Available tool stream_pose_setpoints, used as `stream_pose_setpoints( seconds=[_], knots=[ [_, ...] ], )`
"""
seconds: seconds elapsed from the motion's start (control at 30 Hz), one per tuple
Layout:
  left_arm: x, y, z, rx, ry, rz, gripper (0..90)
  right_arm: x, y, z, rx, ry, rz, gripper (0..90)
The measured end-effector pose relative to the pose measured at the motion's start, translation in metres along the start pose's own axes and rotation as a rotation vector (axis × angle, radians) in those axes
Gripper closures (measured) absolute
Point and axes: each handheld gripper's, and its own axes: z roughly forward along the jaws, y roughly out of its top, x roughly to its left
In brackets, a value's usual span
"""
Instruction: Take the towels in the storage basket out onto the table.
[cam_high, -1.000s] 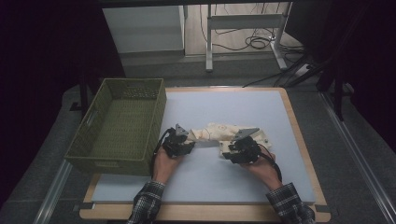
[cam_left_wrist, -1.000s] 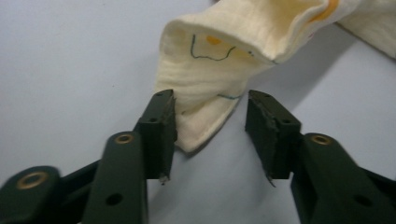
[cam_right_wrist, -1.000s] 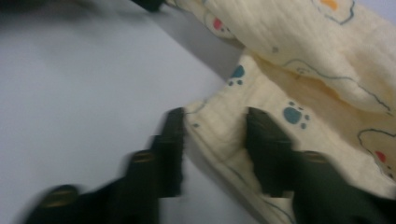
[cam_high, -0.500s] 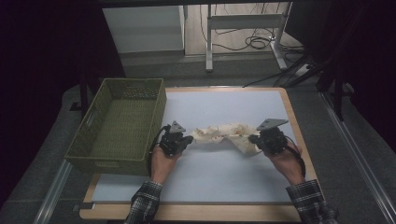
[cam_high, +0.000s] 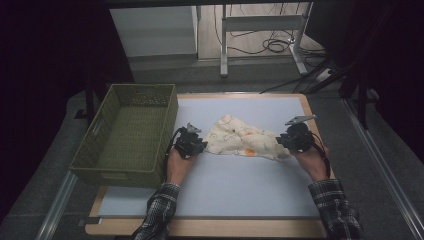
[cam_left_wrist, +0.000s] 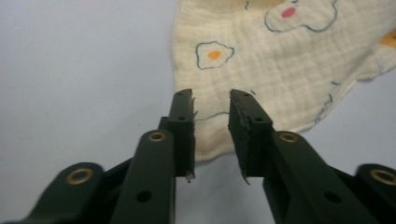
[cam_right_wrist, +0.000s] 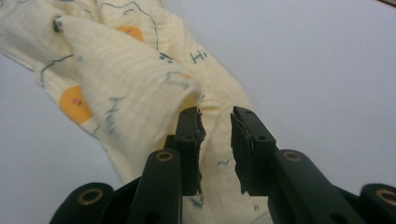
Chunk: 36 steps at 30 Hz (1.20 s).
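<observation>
1. Cream muslin cloth printed with fried-egg motifs lies crumpled on the pale blue worktop, just right of the olive-green woven plastic basket, which serves as landmark.
2. Left tongs sit between basket and cloth, at the cloth's near-left edge. In the left gripper view the tongs have just been opening; the jaws stand narrowly apart over the cloth's hem, pads not pressing it.
3. Right tongs are at the cloth's far end from the basket. In the right gripper view the tongs have likewise just been opening; a narrow gap shows, with a raised fold of cloth beside the left-hand jaw, not clamped.
4. Basket stands on the worktop's left edge.
</observation>
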Motion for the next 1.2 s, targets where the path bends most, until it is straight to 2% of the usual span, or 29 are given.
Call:
stream_pose_setpoints(
  seconds=[0.13,0.3,0.43,0.57,0.6,0.67,0.7,0.77,0.8,0.87,1.0,1.13,1.2],
  knots=[
    [0.001,-0.003,-0.003,-0.012,-0.005,-0.009,60.0,0.002,-0.007,-0.018,-0.023,0.030,0.006,71.9],
    [0.006,-0.006,-0.004,-0.029,0.012,-0.030,53.5,0.016,-0.019,-0.033,-0.029,0.096,-0.004,71.7],
    [0.006,-0.006,0.000,-0.024,0.034,-0.040,53.1,0.027,-0.028,-0.022,-0.012,0.109,-0.019,65.2],
    [0.002,-0.008,0.006,0.000,0.034,-0.029,52.0,0.027,-0.029,-0.003,-0.001,0.110,0.005,63.1],
    [0.001,-0.008,0.007,-0.005,0.028,-0.028,54.1,0.027,-0.029,0.001,-0.002,0.110,0.011,63.7],
    [0.000,-0.009,0.008,-0.015,0.010,-0.033,62.4,0.027,-0.028,0.008,0.003,0.091,0.002,78.0],
    [-0.001,-0.009,0.007,-0.012,-0.003,-0.034,68.3,0.028,-0.027,0.010,0.005,0.080,-0.011,83.3],
    [-0.005,-0.010,0.006,-0.007,-0.017,-0.018,82.9,0.031,-0.028,0.010,0.001,0.087,-0.023,86.1],
    [-0.007,-0.010,0.004,-0.005,-0.014,-0.004,84.4,0.034,-0.028,0.009,0.001,0.090,-0.029,86.2],
    [-0.009,-0.011,0.000,-0.016,-0.035,-0.004,85.6,0.040,-0.029,0.001,-0.005,0.091,-0.048,86.2],
    [-0.020,-0.016,-0.017,-0.060,-0.052,0.001,85.6,0.046,-0.035,-0.024,-0.030,0.113,-0.065,85.9],
    [-0.032,-0.025,-0.035,-0.071,-0.075,0.036,85.6,0.050,-0.050,-0.049,-0.038,0.150,-0.057,85.7],
    [-0.038,-0.032,-0.043,-0.076,-0.099,0.038,85.6,0.053,-0.061,-0.058,-0.033,0.161,-0.060,85.8]
  ],
)
